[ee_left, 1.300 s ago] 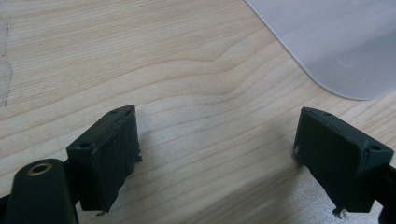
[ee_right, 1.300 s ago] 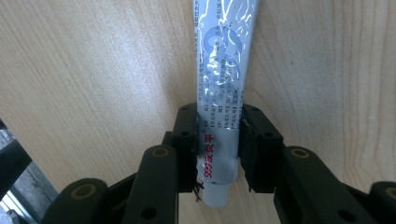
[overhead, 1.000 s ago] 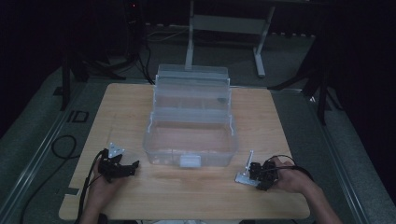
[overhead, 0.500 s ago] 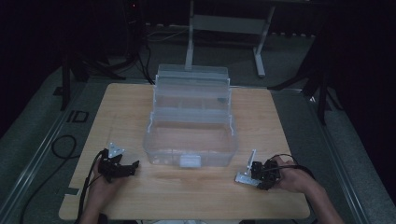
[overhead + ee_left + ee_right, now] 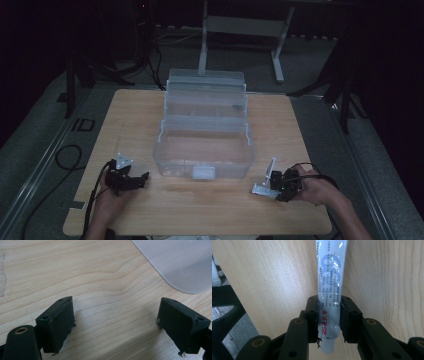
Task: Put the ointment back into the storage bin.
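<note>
Toothpaste tube point(image 5: 329, 297) is clamped in the right gripper point(image 5: 328, 315); left gripper point(image 5: 115, 320) gapes wide, empty, over the table point(image 5: 100, 272); clear box point(image 5: 204, 145) sits between them.

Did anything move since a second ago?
Nothing visibly moved. The right tongs stay shut on the tube, the left tongs stay open over the table, and the clear box sits in the same spot.

The top edge is cutting off the tube point(image 5: 329, 290) my right gripper point(image 5: 329, 320) is clamping, its small print is reading too blurred, and the clear box point(image 5: 182, 262) is running past the frame.
</note>
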Tool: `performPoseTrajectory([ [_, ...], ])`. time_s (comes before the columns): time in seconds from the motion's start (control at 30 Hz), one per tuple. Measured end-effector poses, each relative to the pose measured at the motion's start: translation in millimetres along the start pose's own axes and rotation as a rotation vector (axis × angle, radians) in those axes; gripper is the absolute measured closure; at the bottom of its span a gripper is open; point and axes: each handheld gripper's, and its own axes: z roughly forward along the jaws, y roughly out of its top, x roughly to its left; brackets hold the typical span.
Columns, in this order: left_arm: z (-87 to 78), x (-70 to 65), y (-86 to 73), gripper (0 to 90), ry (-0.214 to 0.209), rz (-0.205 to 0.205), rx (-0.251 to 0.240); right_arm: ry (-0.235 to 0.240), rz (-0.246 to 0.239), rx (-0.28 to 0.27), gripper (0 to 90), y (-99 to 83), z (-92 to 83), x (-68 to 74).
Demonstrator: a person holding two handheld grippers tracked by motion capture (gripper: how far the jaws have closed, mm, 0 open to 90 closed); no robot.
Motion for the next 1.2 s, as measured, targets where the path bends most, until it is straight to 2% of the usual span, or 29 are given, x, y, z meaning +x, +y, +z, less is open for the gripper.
performPoseTrajectory([
  [1.2, 0.0, 0.0, 0.0, 14.6, 0.000, 0.000, 0.000, -0.043, -0.044, -0.046, 70.3, 5.5, -46.9, -0.1],
])
